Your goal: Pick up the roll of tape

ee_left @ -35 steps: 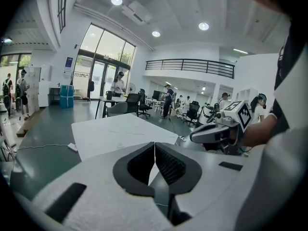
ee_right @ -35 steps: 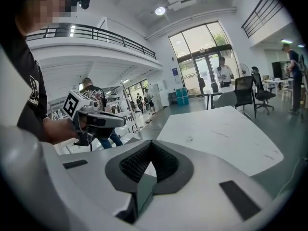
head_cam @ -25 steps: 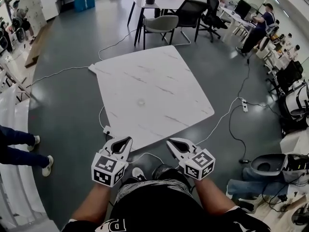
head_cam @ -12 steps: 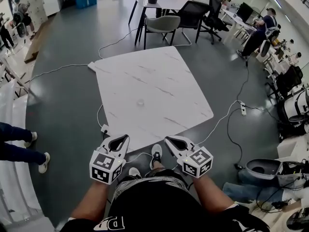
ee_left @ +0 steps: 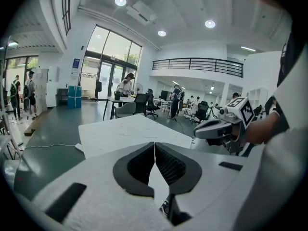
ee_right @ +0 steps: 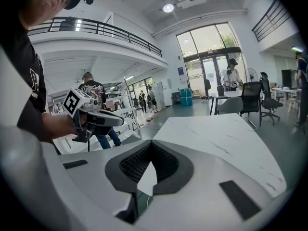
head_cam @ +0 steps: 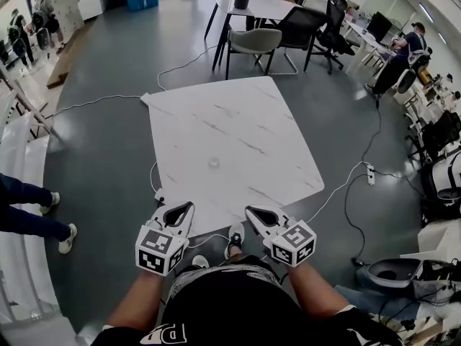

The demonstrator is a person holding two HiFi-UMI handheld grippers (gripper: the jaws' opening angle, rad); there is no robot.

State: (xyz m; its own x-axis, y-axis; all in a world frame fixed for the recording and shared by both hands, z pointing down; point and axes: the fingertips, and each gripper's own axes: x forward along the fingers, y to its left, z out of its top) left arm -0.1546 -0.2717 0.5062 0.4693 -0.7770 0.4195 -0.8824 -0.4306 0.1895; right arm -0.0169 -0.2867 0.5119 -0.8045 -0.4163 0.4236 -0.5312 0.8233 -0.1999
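Observation:
The roll of tape (head_cam: 214, 163) is a small clear ring lying flat near the middle of the white marble table (head_cam: 259, 128). My left gripper (head_cam: 189, 206) and right gripper (head_cam: 248, 209) hover side by side at the table's near edge, well short of the tape. Both are shut with nothing between the jaws. In the left gripper view the closed tips (ee_left: 154, 142) point across the table (ee_left: 120, 131), and the right gripper (ee_left: 198, 134) shows at the right. In the right gripper view the tips (ee_right: 150, 141) meet over the table (ee_right: 221, 134), with the left gripper (ee_right: 119, 122) at the left. I cannot make out the tape in either gripper view.
A grey chair (head_cam: 253, 42) and a small table (head_cam: 263, 7) stand beyond the far edge. Cables and a power strip (head_cam: 369, 173) lie on the grey floor at the right. A person's legs (head_cam: 32, 218) stand at the left. Desks with seated people line the far right.
The table has come a little nearer and shifted right in the head view as I step towards it. Both grippers stay shut, side by side, at its near edge.

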